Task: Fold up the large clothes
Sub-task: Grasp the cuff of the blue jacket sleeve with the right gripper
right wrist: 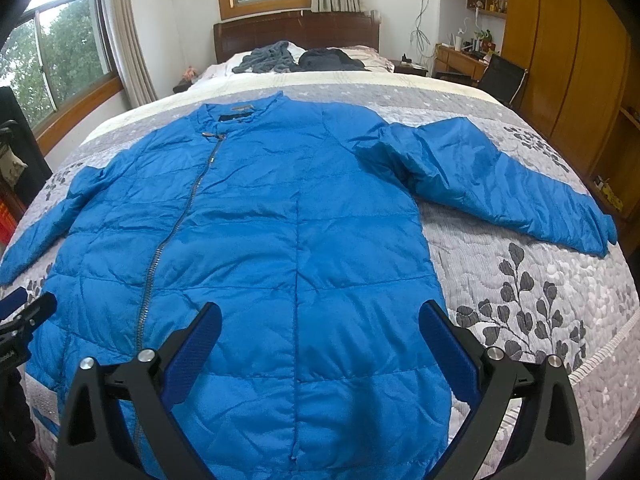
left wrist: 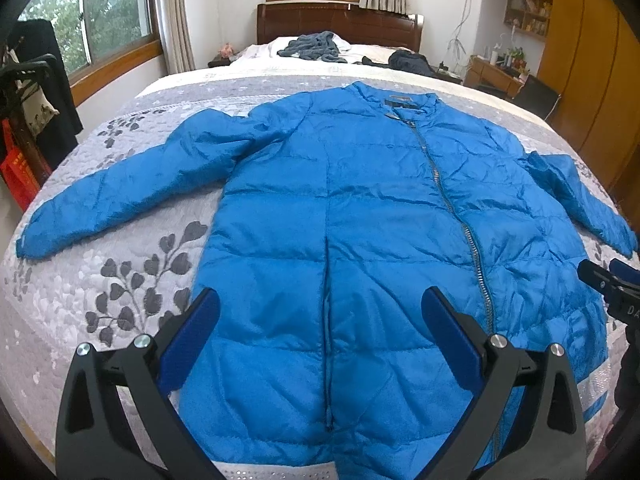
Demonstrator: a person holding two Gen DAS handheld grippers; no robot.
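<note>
**Jacket laid flat, nothing gripped yet**

Jacket (left wrist: 360, 220) is spread front-up across the bed (left wrist: 120, 280), on the grey leaf-patterned quilt, hem at the near edge and collar (left wrist: 400, 100) toward the far headboard. Its long axis runs near to far, straight away from me; the zipper (left wrist: 452, 208) runs slantwise, from the collar down to the hem on the right in the left wrist view. Both sleeves stretch out sideways and slant back toward the near edge: left sleeve (left wrist: 112, 196) lying flat, right sleeve (right wrist: 500, 184) puffed and crumpled at the shoulder.

My left hand-held gripper (left wrist: 320, 320) hovers over the hem area with its jaws spread wide and nothing between them. My right hand-held gripper (right wrist: 320, 328) is likewise released, above the near right part of the body.

What worries me from here:
- The shell looks slick and puffy; I judge a shallow pinch could catch only the top layer, so the front would lift while the back stays on the quilt.
- Trapped air in the padding may make any fold spring open again.
- The bunched right shoulder could fold crooked if I don't flatten it first.
- The hem sits right at the near edge of the bed, so a pull toward me might drag the whole garment off.
- Closing low could snag the quilt with the jacket.
</note>
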